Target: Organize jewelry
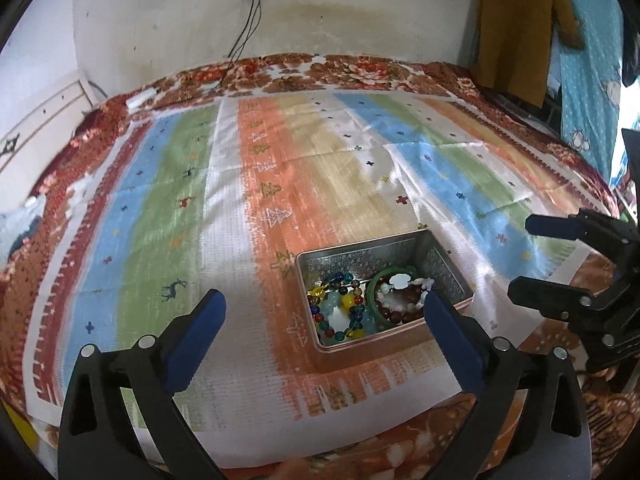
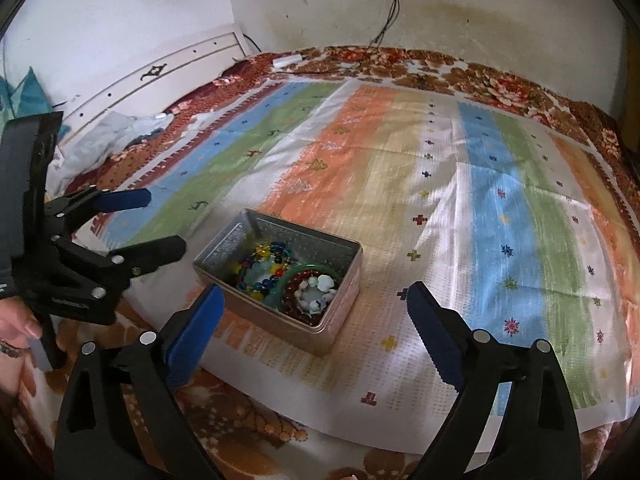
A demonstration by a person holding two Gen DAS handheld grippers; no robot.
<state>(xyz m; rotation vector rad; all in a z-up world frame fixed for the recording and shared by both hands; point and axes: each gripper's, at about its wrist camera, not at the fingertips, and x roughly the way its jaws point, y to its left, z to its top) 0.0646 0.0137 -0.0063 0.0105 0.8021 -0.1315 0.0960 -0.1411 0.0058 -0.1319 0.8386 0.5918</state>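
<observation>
While empty, both claws gape.

Bed in floral cover, striped cloth spread on top, open metal tin on the cloth

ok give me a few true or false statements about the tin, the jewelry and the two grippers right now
1. The rectangular silver metal tin has no lid on. True.
2. The green bangle lies on the striped cloth beside the tin. False: it is inside the tin.
3. The left hand-held gripper is open and holds nothing. True.
4. The right hand-held gripper is clamped on the dark red bead bracelet. False: it is open and empty; the bracelet lies in the tin.
5. Multicoloured glass beads are in the tin. True.
</observation>
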